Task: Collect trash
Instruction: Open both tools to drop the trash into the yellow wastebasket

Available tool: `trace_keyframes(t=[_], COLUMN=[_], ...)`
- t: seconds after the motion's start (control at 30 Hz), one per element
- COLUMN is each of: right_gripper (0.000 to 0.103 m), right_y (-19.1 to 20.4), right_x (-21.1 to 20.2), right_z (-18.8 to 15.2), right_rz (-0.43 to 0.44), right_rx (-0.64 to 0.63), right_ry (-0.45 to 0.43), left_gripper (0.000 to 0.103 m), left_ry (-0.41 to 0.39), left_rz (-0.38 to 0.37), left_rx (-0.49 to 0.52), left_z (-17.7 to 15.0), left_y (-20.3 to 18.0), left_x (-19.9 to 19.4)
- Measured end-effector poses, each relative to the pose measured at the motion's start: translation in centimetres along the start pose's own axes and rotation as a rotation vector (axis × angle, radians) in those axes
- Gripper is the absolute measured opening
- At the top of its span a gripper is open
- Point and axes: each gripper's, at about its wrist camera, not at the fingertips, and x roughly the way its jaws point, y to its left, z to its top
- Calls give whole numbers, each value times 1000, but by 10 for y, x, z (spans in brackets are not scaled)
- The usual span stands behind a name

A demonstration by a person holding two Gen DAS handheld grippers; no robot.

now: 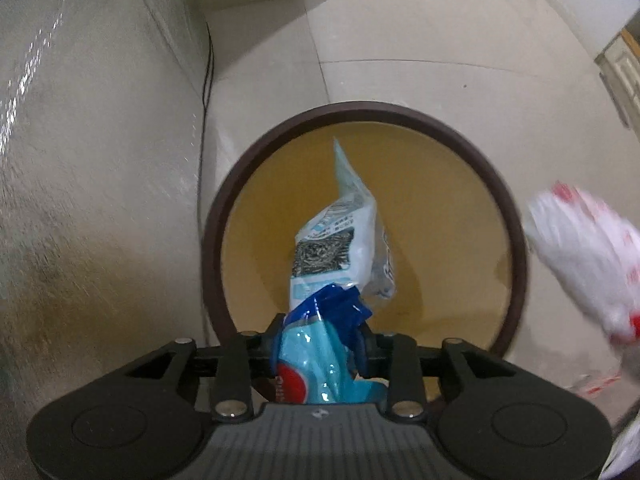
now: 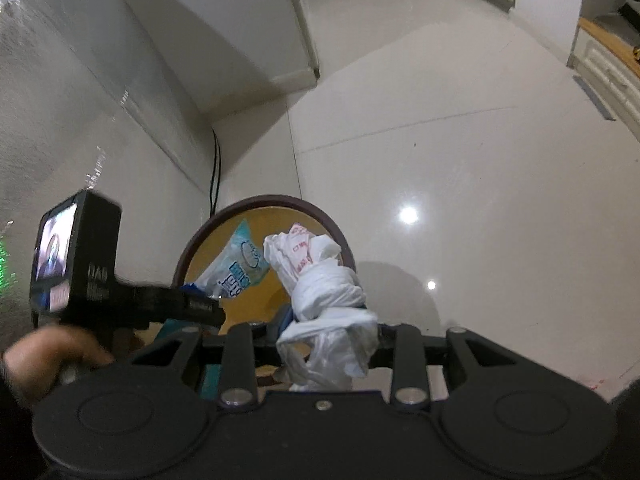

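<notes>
A round bin with a dark brown rim (image 1: pixel 360 106) and ochre inside stands on the floor below me. My left gripper (image 1: pixel 324 332) hangs over its near edge, shut on a crumpled blue wrapper (image 1: pixel 316 344). A pale blue and white packet (image 1: pixel 340 240) sticks out from it over the bin's mouth. My right gripper (image 2: pixel 326 336) is shut on a knotted white plastic bag (image 2: pixel 324 292) with red print, just right of the bin rim (image 2: pixel 280 200). The same bag (image 1: pixel 588 264) is blurred in the left wrist view. The left gripper (image 2: pixel 200 308) and the hand (image 2: pixel 48 352) holding it show in the right wrist view.
A pale wall rises close on the left, with a black cable (image 1: pixel 208 72) running down it behind the bin. Glossy tiled floor (image 2: pixel 460 160) spreads to the right. A cream cabinet (image 2: pixel 608 64) stands at the far right, and a white unit (image 2: pixel 288 40) stands beyond the bin.
</notes>
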Motion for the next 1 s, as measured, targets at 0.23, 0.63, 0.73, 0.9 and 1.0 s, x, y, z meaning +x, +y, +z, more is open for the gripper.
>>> trace_keyframes(t=[0.23, 0.63, 0.73, 0.9, 1.0], right_gripper=[34, 74, 78, 80, 80], right_y=[14, 9, 4, -10, -12], right_x=[69, 112, 106, 94, 90], right_z=[29, 28, 24, 20, 19], right_rz=[23, 36, 52, 68, 66], right_rx=[58, 147, 133, 108, 90], right_ry=[68, 57, 57, 67, 79], left_gripper=[53, 90, 92, 95, 96], left_ry=[-10, -13, -6, -5, 1], left_rz=[4, -7, -19, -19, -19], left_rx=[38, 100, 111, 142, 146], left_z=[-12, -15, -19, -23, -18], left_y=[1, -8, -12, -23, -25], left_x=[-2, -23, -27, -26, -25])
